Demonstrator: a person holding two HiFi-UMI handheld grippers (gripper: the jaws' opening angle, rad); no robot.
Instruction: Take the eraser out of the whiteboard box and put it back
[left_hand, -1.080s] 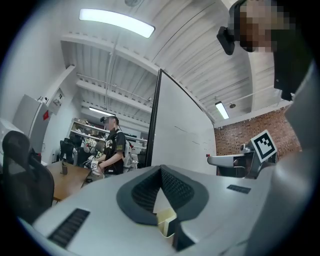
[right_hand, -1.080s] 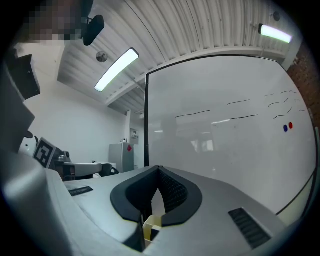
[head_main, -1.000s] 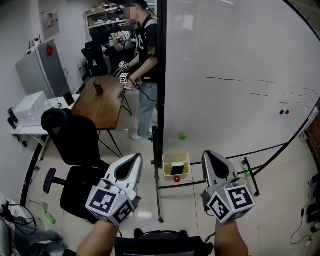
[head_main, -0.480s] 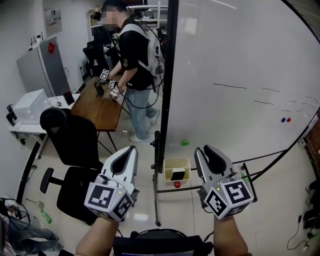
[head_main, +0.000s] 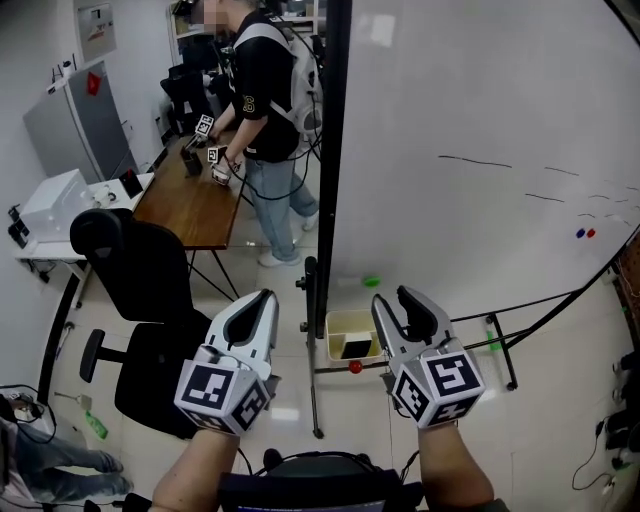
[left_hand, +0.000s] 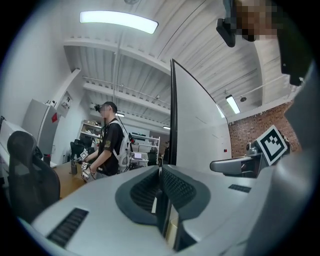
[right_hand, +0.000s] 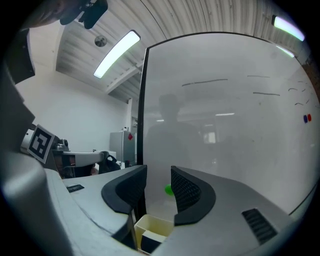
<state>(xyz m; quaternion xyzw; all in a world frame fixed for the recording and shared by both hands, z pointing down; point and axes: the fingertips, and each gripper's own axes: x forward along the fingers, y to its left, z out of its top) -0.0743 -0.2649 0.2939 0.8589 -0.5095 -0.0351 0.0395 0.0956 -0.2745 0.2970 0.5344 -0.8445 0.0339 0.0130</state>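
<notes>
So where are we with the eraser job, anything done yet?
Nothing looks done: the black eraser sits inside the yellow box at the foot of the whiteboard. In hand: the right gripper points toward the box, short of it, its jaws opening with nothing between them; the left gripper is shut and empty. Left: reach in, grip the eraser, lift it out, put it back.

Counts around the whiteboard
One whiteboard, one yellow box, one black eraser, one red ball, one green dot, one office chair, one wooden bench, one standing person.
</notes>
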